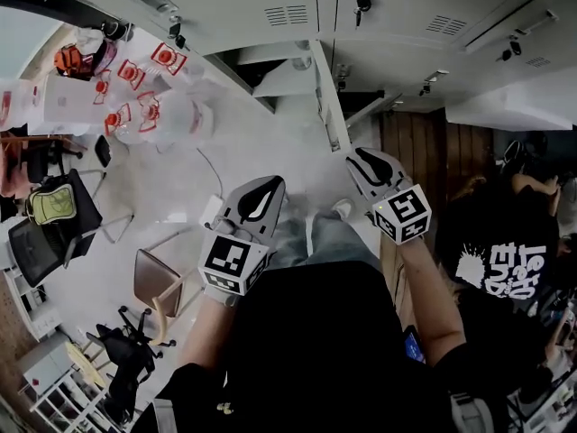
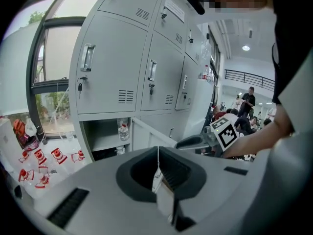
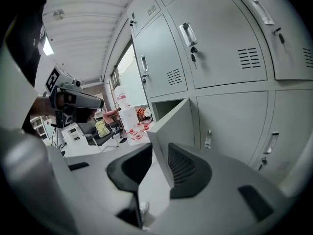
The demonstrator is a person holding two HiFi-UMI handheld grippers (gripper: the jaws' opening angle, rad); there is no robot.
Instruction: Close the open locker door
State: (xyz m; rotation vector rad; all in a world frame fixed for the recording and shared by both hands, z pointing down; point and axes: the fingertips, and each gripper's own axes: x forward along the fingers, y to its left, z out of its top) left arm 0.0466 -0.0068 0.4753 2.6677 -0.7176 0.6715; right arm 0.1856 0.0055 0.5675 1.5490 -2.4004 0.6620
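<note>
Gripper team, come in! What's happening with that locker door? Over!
Left gripper fingers together, empty. Right gripper fingers apart at the locker door edge. Door open. Bottle inside, nothing seen blocking the swing.

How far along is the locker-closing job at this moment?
Done: nothing yet. The locker door stands swung out from its open compartment, where a bottle shows. In hand: the right gripper has its jaws apart with the door's free edge between them; contact cannot be told. The left gripper is shut and empty. Left: swing the door flush with its neighbours.
</note>
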